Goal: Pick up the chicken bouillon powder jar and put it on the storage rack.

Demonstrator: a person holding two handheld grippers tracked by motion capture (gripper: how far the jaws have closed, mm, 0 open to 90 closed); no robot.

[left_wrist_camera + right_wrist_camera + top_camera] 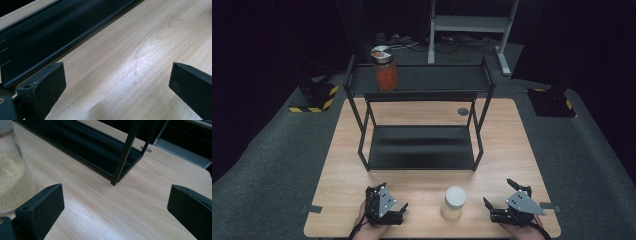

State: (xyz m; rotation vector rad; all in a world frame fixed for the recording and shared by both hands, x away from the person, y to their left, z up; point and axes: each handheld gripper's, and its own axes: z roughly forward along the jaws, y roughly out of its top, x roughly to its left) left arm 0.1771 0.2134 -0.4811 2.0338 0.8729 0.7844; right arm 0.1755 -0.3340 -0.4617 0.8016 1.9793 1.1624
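A black two-tier metal rack [422, 145] stands in the middle of the wooden table [512, 145]. On the left end of its top shelf is a glass jar of red contents [385, 70] with a metal lid. A white-lidded jar of pale yellow grains [454, 202] stands on the table near the front edge. My left gripper [393, 196] rests to the left of that jar, open and empty. My right gripper [498, 191] sits to the jar's right, also open with nothing between its fingers. The pale jar [12, 175] shows at the left edge of the right gripper view.
The rack's lower shelf [37, 37] runs across the upper left of the left gripper view, and one rack leg [123, 155] stands ahead of my right gripper [116, 187]. Bare wood lies under my left gripper [117, 68]. A round cable hole [463, 111] sits behind the rack.
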